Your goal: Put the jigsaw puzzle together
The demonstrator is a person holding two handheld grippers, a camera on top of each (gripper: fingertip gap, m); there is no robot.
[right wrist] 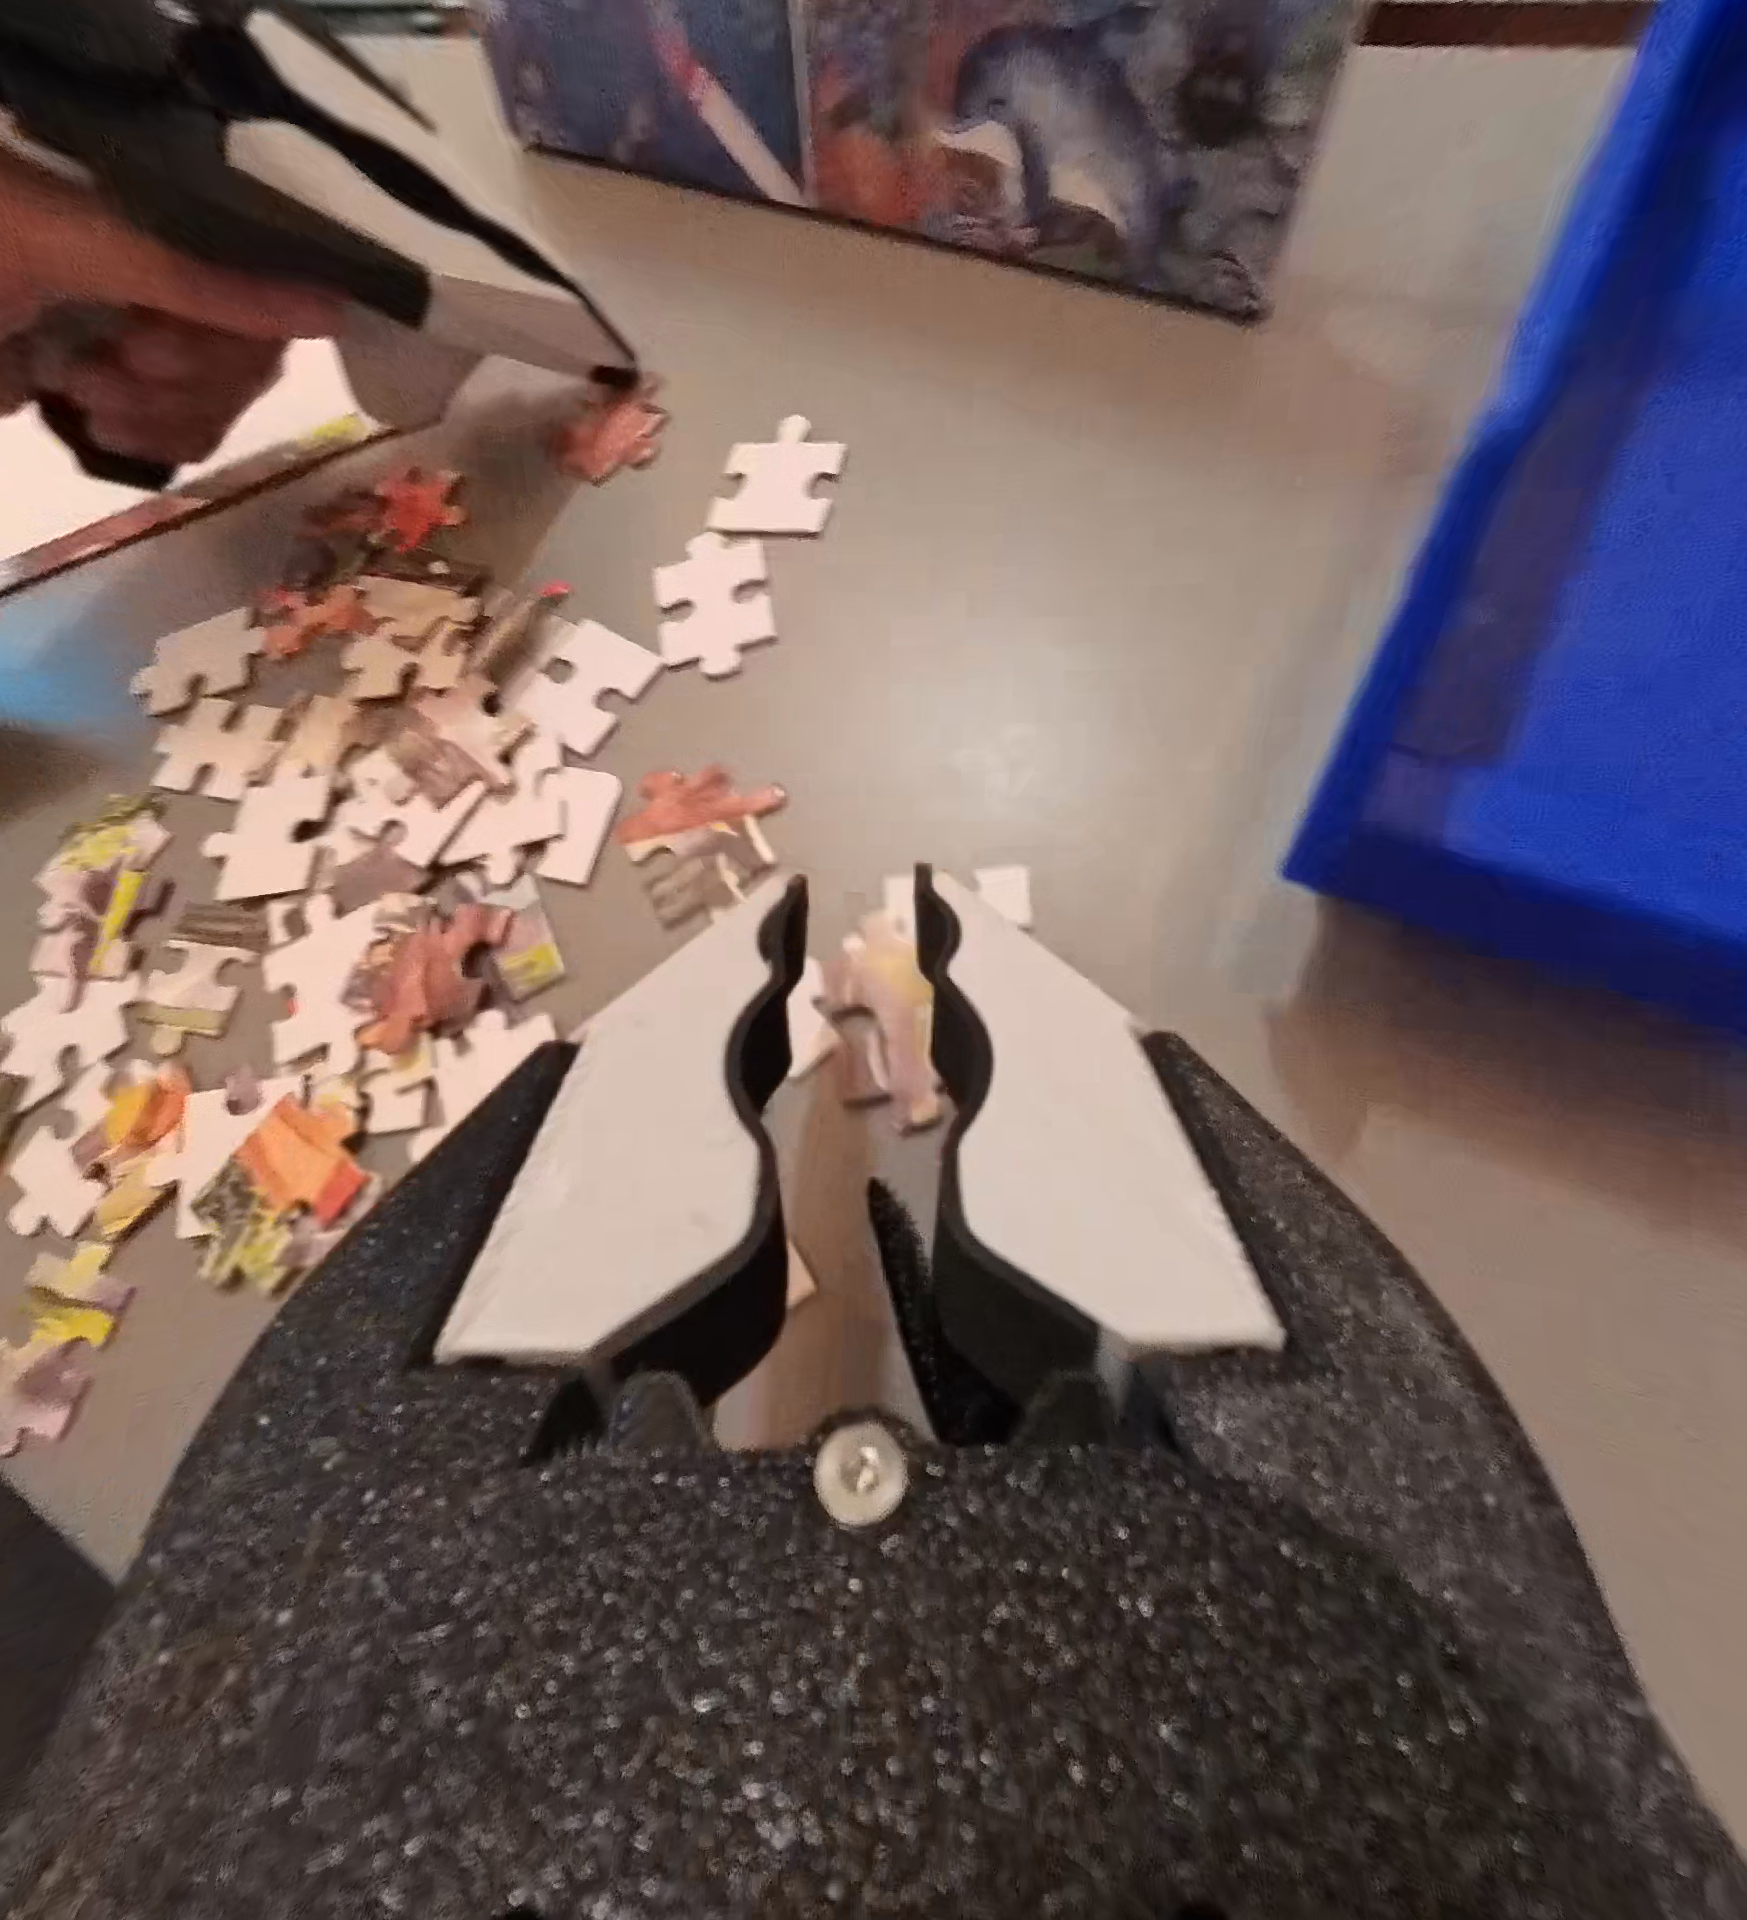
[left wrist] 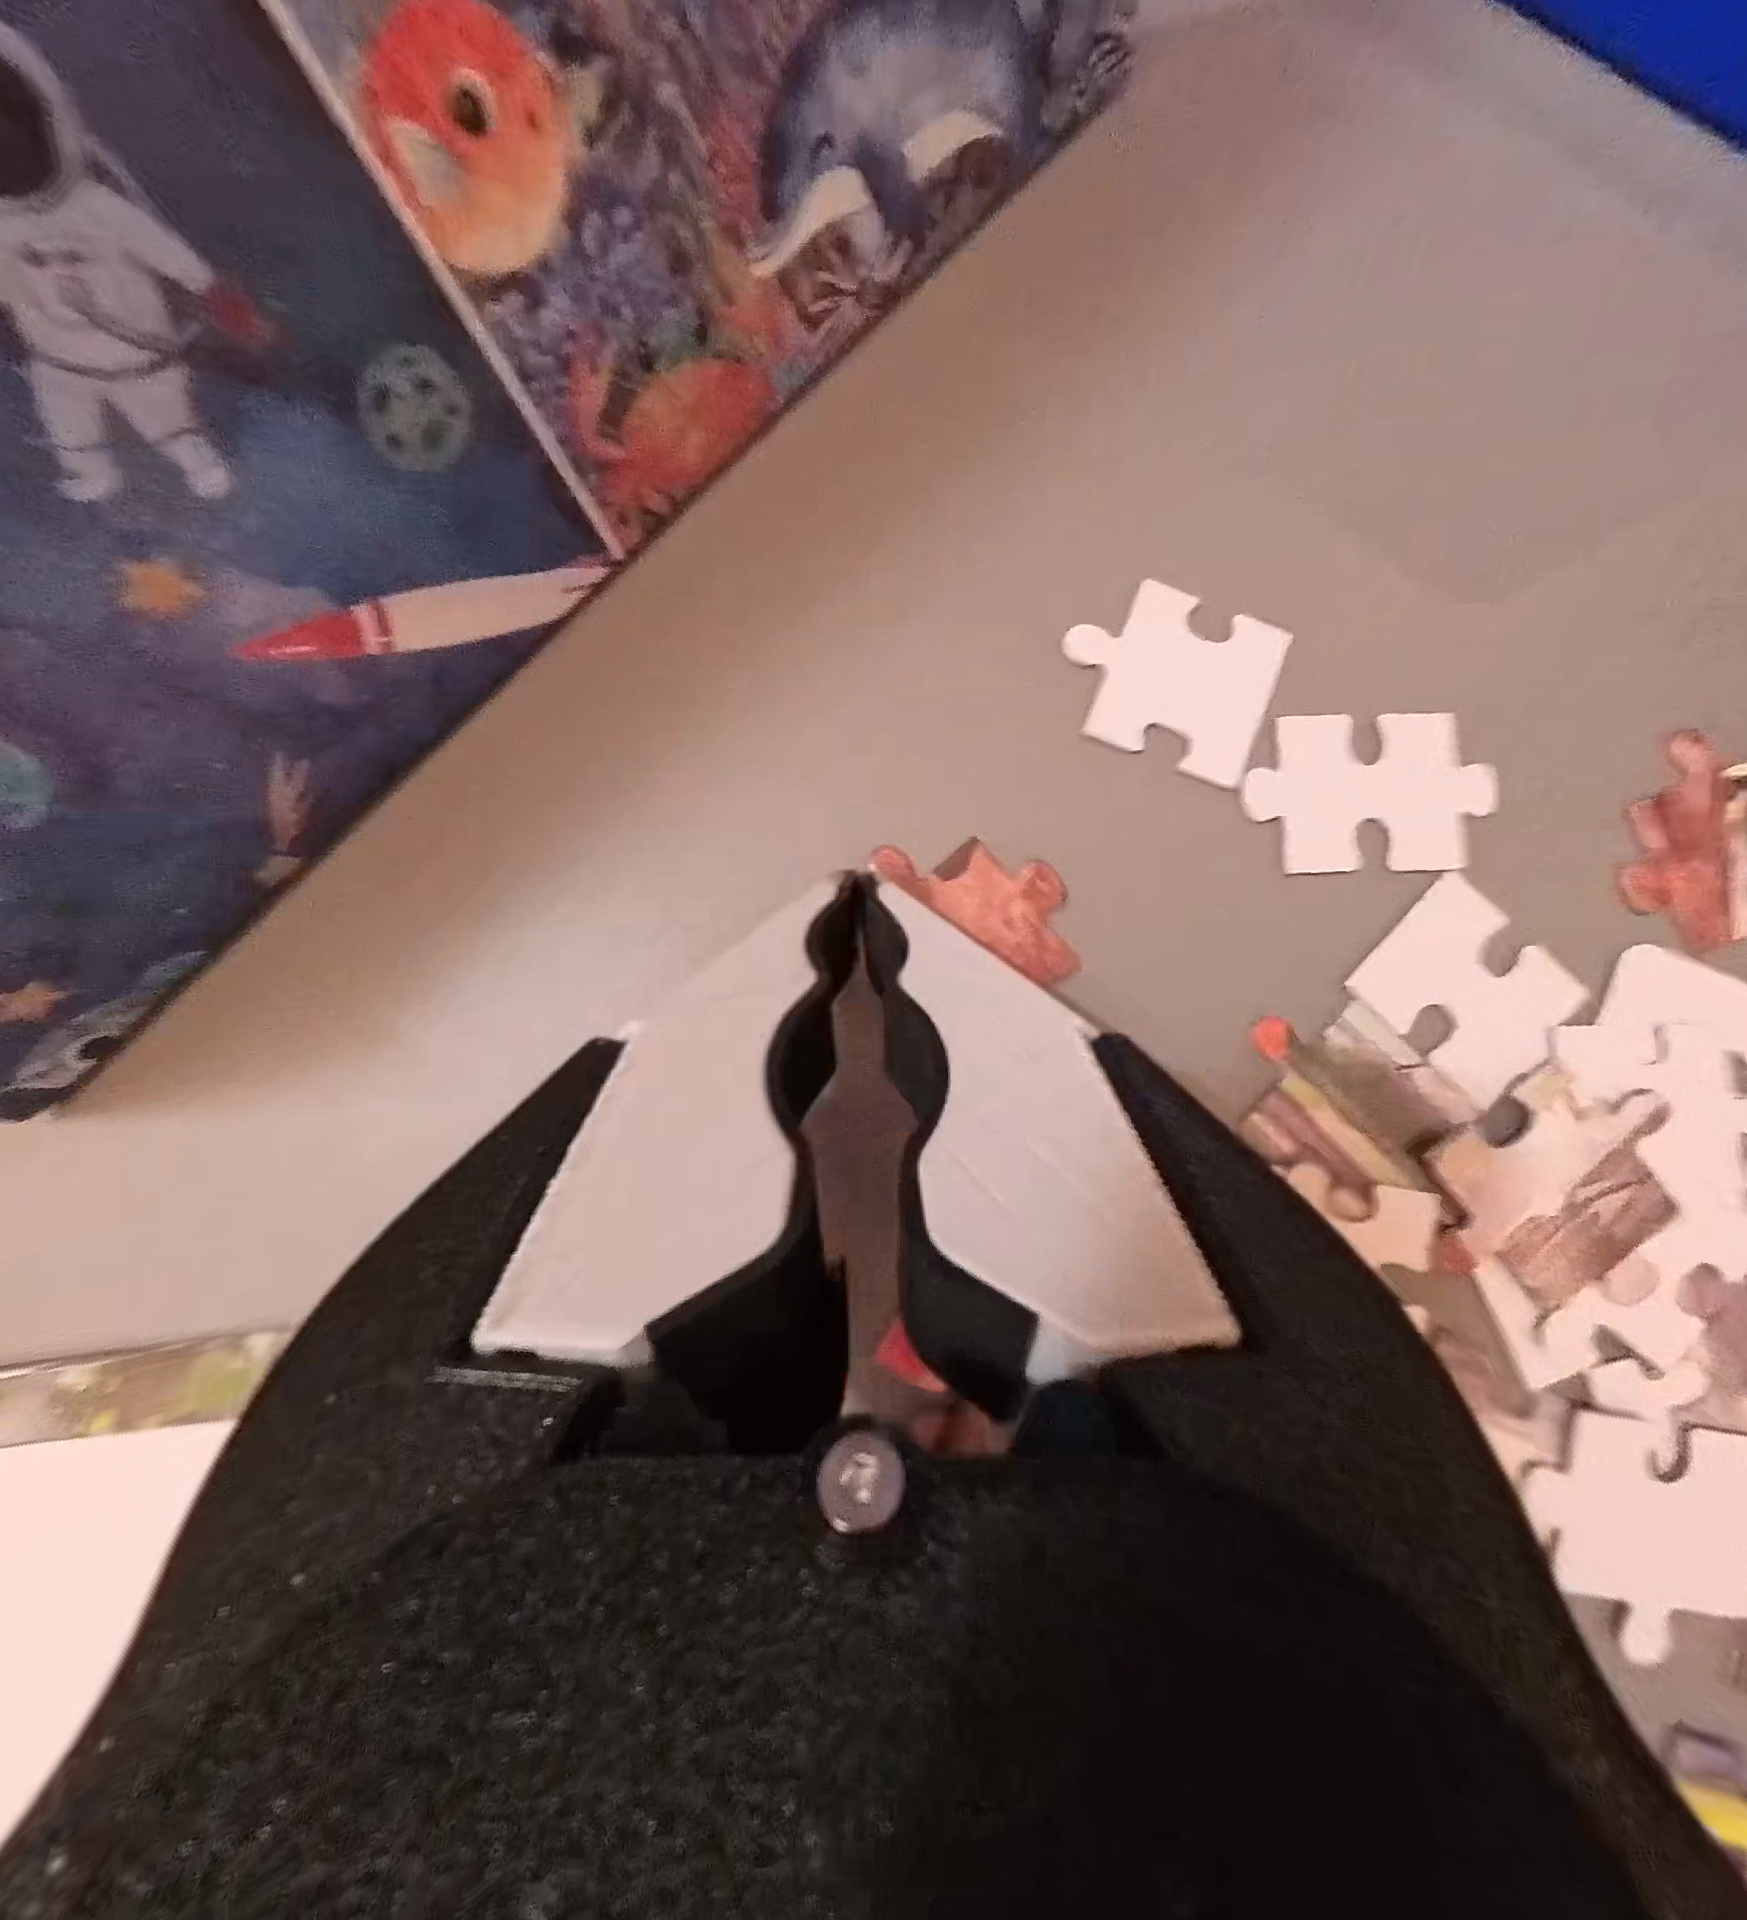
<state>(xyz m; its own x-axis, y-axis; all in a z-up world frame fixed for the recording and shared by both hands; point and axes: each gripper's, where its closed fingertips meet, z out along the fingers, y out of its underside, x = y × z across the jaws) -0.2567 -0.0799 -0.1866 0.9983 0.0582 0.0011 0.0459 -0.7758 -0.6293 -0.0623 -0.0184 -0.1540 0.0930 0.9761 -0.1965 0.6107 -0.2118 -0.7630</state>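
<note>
Left gripper (left wrist: 856, 883): fingers pressed together, tips at the edge of a reddish puzzle piece (left wrist: 994, 909) on the table; whether the piece is pinched cannot be told. Seen from the right wrist view (right wrist: 611, 376), held in a person's hand (right wrist: 48, 343).
Right gripper (right wrist: 861, 883): fingers apart, nothing between them, low over a pale printed piece (right wrist: 884, 1023) lying on the table below the gap.
Table (left wrist: 1056, 436): grey-beige surface, bears all pieces.
Loose pieces (right wrist: 349, 883): scattered heap left of the right gripper, some picture side up, some white back up, several overlapping.
White-backed pieces (left wrist: 1274, 748): two, just beside each other, apart from the heap, beyond the reddish piece.
Red-and-grey piece (right wrist: 703, 842): lies alone, just ahead of the right gripper's left finger.
Puzzle boxes (left wrist: 225, 416): at the far side of the table, printed with an astronaut and rocket; adjoining panel (left wrist: 744, 208) shows sea creatures.
Blue bin (right wrist: 1627, 623): at the right of the table, well apart from the pieces.
</note>
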